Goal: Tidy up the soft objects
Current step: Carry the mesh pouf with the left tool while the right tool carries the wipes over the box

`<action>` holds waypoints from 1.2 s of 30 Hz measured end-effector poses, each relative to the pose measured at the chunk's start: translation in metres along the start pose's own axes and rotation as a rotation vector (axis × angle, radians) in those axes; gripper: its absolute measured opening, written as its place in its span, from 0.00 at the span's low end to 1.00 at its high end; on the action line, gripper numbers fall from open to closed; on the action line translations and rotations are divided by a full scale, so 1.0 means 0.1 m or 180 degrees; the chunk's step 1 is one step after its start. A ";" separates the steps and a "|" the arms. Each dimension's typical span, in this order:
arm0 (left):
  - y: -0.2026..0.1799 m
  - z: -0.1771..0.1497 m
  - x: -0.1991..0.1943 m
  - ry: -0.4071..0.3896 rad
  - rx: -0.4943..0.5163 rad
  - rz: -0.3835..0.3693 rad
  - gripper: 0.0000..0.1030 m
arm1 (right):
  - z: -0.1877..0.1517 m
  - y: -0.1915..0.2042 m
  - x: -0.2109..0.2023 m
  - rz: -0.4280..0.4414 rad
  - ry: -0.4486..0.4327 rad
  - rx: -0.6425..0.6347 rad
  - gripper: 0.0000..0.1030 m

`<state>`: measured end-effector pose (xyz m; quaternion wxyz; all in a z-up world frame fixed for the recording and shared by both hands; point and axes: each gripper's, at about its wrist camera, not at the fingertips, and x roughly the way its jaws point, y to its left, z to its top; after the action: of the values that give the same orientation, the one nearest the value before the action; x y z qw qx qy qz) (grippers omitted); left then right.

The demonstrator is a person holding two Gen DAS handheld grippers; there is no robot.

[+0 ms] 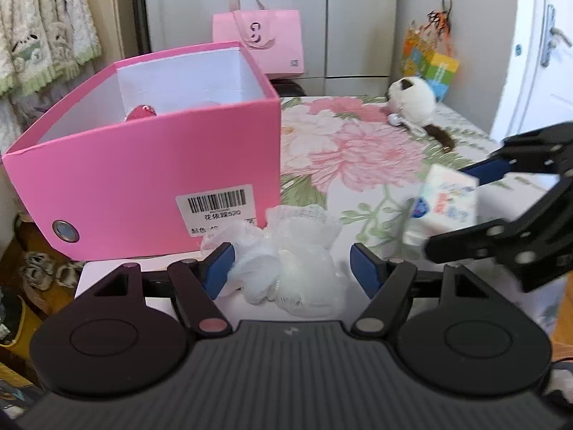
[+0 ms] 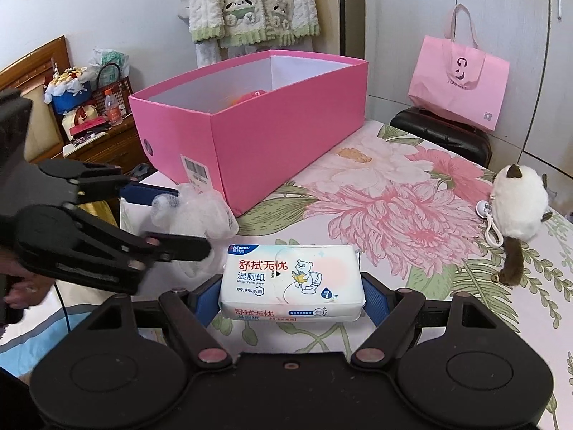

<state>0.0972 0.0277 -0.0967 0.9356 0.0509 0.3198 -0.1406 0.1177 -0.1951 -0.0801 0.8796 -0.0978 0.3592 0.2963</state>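
Note:
A white mesh bath sponge lies in front of the pink box, between the fingers of my left gripper, which is open around it; the left pad touches it and the right pad is apart. It also shows in the right wrist view. My right gripper is shut on a white wet wipes pack, also seen in the left wrist view. The pink box holds a pink-red soft thing. A white and brown plush cat lies on the floral cloth.
A pink paper bag stands on a black case behind the table. Knit clothes hang at the back. A cluttered wooden side table is at the left. A colourful box stands behind the plush cat.

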 end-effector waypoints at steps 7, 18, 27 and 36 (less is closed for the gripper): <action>0.06 -0.05 0.03 0.0077 -0.0035 -0.0014 0.34 | -0.04 0.03 -0.03 0.0005 0.0021 -0.0032 0.80; 0.21 -0.03 -0.39 0.0265 -0.0136 -0.0265 0.31 | -0.08 0.25 -0.06 0.0175 0.0048 -0.0159 0.80; 0.31 -0.05 -0.85 0.0521 -0.0077 -0.0384 0.31 | 0.01 0.58 -0.13 0.0423 0.0077 -0.0404 0.80; 0.48 0.31 -1.27 0.0151 -0.0061 -0.0327 0.31 | 0.42 0.84 -0.42 0.0460 -0.0387 -0.0799 0.80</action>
<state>0.0337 0.0968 0.0060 0.9197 0.0287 0.3455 -0.1842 0.0681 -0.1301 -0.0170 0.8570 -0.1626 0.2715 0.4068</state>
